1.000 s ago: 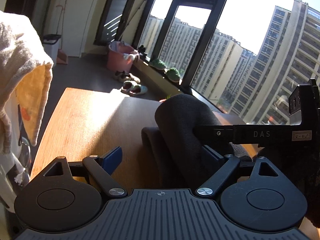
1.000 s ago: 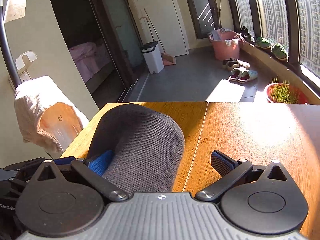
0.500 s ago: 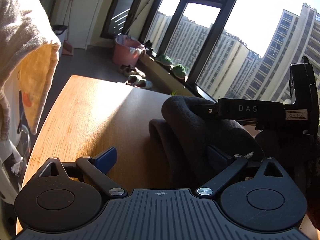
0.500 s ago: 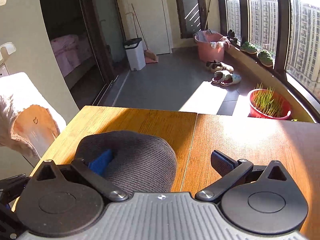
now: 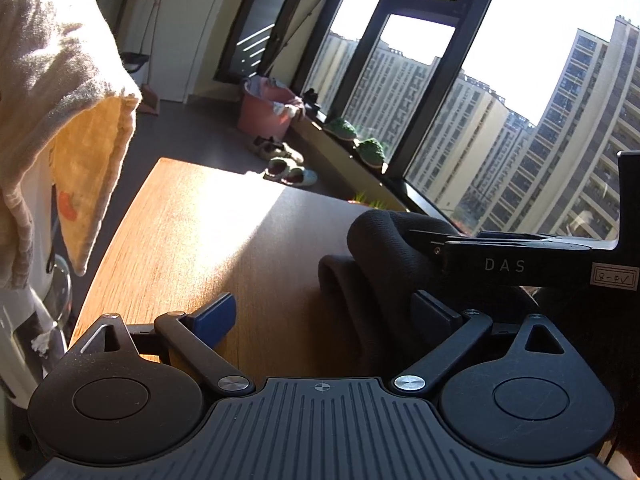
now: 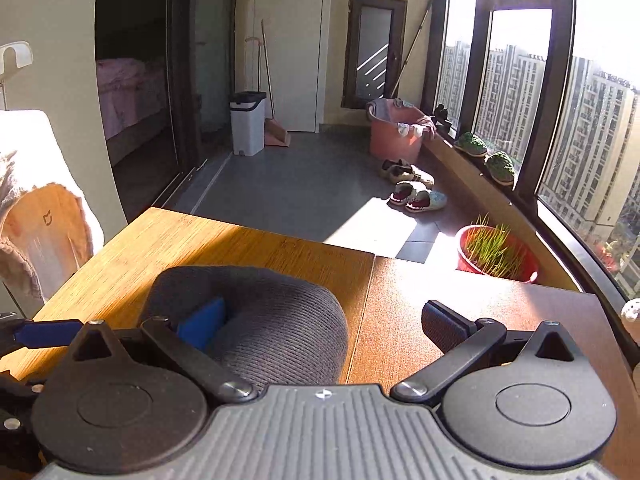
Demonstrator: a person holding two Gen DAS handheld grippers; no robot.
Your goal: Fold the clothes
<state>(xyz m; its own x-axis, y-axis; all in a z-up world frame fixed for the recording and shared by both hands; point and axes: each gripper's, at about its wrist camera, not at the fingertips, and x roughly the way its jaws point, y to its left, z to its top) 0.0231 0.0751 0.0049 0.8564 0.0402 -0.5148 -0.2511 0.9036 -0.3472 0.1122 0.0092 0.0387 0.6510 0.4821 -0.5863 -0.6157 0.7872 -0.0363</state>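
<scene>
The left gripper (image 5: 322, 316) has its fingers spread wide, the blue left pad over bare tabletop (image 5: 208, 232) and the right pad pressed against the side of a dark grey knit (image 5: 372, 256). Nothing is pinched between them. The knit lies bunched in a rolled fold on the tabletop, to the right in the left wrist view.

The right gripper (image 6: 328, 320) is also wide open. Its left finger (image 6: 202, 322) sits sunk into a hollow of the knit (image 6: 276, 320), touching the fabric, while its right finger (image 6: 444, 324) hangs over bare wood, well apart from the cloth. In the left wrist view the right gripper's finger (image 5: 436, 240) reaches in from the right and rests on top of the fold.

A beige towel (image 5: 52, 92) hangs over something at the near left, off the tabletop.
</scene>
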